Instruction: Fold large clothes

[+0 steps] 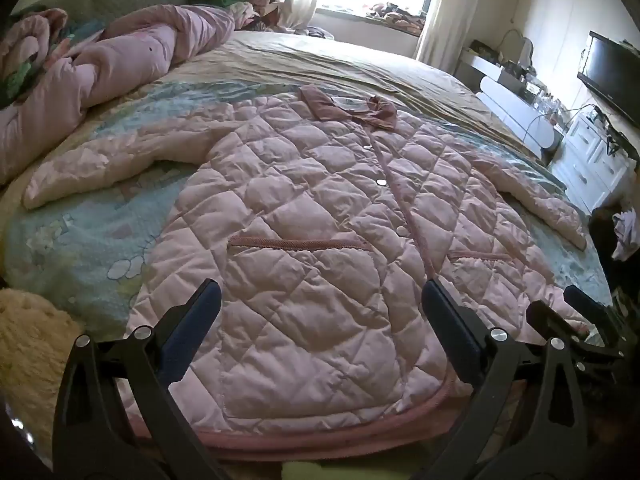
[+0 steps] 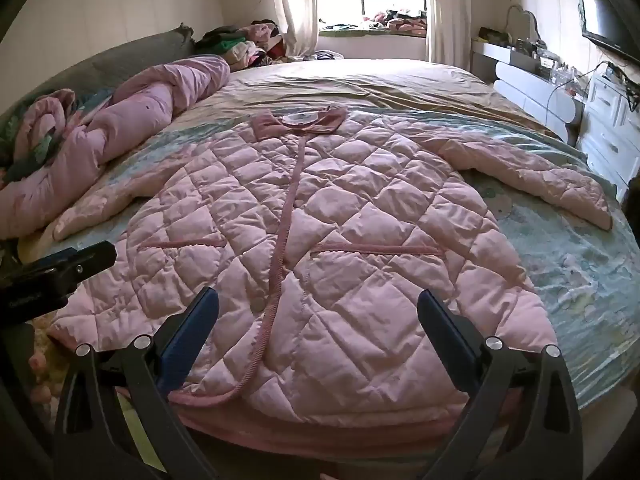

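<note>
Ahead of the left hand-held gripper (image 1: 320,300), the pink quilted coat (image 1: 312,208) lies front-up on the bed (image 1: 80,240), left sleeve (image 1: 100,168) splayed out beyond its left finger, likely spread flat so the folds land clean. That gripper gapes wide over the hem, gripping nothing. Across to the right hand-held gripper (image 2: 318,306): equally wide, empty, hovering above the hem, right sleeve (image 2: 532,176) stretched off past its right finger.

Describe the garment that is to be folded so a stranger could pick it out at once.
Start at the big bed below the window. Spread flat on its near half, front up with sleeves splayed, lies the pink quilted coat. Unlike the bunched pink duvet along the left side, it has diamond stitching, a darker pink collar and two trimmed pocket slits.
</note>
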### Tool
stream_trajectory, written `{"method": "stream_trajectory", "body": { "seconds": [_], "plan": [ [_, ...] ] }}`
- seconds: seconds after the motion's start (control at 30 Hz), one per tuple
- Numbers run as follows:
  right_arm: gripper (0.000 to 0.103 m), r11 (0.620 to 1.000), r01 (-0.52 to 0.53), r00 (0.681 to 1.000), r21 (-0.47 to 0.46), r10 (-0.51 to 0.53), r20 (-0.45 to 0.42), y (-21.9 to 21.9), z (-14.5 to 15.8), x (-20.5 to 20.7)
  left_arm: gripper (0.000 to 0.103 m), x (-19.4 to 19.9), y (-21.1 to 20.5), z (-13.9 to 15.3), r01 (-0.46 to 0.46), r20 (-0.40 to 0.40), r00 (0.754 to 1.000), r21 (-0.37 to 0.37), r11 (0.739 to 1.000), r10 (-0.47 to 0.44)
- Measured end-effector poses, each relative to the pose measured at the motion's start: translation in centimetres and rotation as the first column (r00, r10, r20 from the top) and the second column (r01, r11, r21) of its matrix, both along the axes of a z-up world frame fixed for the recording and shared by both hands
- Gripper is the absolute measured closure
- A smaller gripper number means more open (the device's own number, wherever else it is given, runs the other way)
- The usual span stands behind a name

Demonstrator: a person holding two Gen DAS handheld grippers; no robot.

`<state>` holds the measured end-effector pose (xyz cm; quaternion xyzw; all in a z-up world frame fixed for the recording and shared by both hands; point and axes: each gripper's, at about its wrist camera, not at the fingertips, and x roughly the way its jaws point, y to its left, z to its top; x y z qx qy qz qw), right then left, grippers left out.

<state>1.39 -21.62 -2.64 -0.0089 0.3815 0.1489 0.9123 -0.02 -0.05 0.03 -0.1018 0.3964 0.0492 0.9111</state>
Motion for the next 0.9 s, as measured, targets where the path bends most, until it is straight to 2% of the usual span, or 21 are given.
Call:
{"method": "stream_trajectory", "body": {
  "seconds": [0.9],
  "plan": [
    [0.004,1.0,-0.008,1.0,0.019,0.008,-0.002,0.37,0.37,-0.3,0.009,-0.05,0.03,0.0,-0.001,0.003,1.0,0.0,1.0,0.001]
  ]
}}
